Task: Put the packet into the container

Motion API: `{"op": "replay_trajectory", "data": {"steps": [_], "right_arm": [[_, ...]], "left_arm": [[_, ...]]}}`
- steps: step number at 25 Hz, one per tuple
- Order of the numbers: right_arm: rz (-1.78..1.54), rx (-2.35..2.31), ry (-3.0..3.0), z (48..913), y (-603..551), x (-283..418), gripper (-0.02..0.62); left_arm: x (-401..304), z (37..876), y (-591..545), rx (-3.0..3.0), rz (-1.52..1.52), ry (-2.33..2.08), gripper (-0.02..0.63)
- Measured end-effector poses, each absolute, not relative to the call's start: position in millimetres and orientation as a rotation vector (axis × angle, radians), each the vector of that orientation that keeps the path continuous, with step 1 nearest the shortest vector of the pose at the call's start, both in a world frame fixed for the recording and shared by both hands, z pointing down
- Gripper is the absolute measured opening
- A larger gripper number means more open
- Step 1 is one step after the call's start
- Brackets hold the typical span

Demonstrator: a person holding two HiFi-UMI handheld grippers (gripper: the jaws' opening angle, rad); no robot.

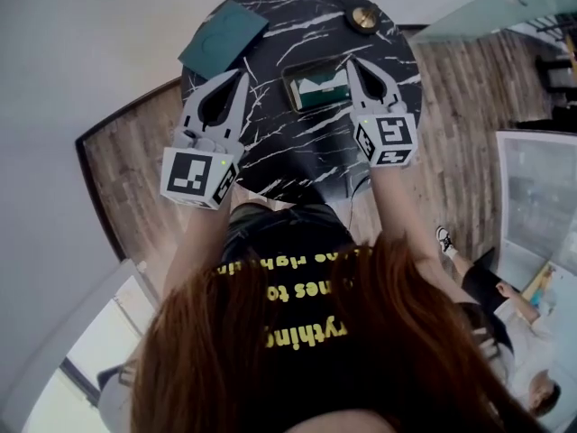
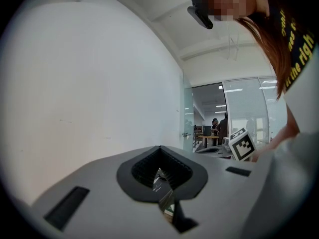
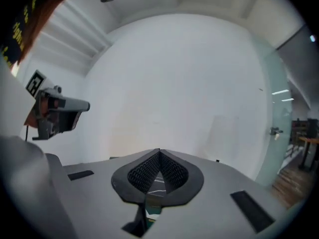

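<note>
A green and white packet [image 1: 325, 88] lies inside a dark rectangular container [image 1: 290, 95] near the middle of the round black marble table [image 1: 270, 156]. My right gripper [image 1: 350, 62] hovers over the container's right end, shut, with nothing between its jaws. My left gripper [image 1: 242, 76] is held up to the left of the container, also shut and empty. In the left gripper view the left gripper [image 2: 159, 148] points level at a white wall. The right gripper view has the right gripper [image 3: 159, 151] facing the same wall.
A teal square pad [image 1: 223, 36] lies at the table's far left edge and a small brass disc [image 1: 364, 17] at its far right. Wooden floor [image 1: 460, 142] surrounds the table. Other people sit at the lower right [image 1: 487, 296].
</note>
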State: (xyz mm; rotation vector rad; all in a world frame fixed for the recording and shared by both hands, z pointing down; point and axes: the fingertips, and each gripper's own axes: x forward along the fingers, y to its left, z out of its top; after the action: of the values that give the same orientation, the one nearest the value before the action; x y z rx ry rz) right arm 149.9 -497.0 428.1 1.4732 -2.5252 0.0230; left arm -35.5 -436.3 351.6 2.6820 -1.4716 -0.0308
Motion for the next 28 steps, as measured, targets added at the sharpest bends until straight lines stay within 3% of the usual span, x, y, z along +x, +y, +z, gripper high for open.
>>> {"op": "replay_trajectory", "data": {"steps": [6,28], "right_arm": [[0.11,1.733,-2.524,401.1,-462.9,166.0,0.014],[0.122,1.716,-2.6,372.3,-428.2,146.9,0.012]], "left_arm": [[-12.6,354.4,-431.1,2.719,-0.021,-1.418,0.0],[-5.5,361.7,-426.3,2.754,0.011,-1.435,0.0]]}}
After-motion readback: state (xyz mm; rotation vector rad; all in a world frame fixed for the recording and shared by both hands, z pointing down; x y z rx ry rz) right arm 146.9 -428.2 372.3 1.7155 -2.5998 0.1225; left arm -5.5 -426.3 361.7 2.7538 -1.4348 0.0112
